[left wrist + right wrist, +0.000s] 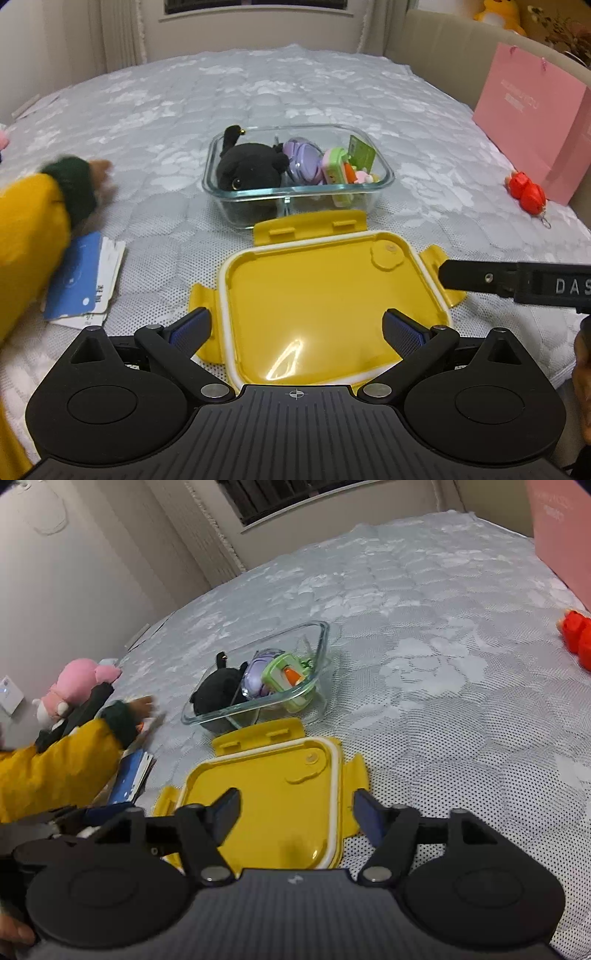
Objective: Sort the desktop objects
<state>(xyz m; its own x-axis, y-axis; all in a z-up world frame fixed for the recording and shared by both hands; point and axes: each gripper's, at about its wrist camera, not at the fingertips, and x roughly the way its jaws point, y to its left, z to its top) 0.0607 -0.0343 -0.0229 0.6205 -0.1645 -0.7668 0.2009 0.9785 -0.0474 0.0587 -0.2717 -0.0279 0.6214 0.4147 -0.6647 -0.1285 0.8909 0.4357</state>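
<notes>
A glass container [384, 173] [323, 642] sits on the quilted bed and holds a black plush [247, 166] [218, 694], a purple case [303, 158] [255, 675] and small green toys [336, 166] [284, 672]. Its yellow lid [325, 295] [266, 797] lies flat in front of it. My left gripper [297, 328] is open and empty, its jaws astride the lid's near part. My right gripper [295, 810] is open and empty over the lid's near edge; one of its fingers [476, 278] shows at the right of the left wrist view.
A blue card on white papers [81, 280] [131, 775] lies left of the lid. A yellow-sleeved arm [33, 229] [59, 764] reaches in at the left. A pink plush [74, 683] lies far left. A red toy [526, 192] [576, 637] and a pink bag [532, 122] are at right.
</notes>
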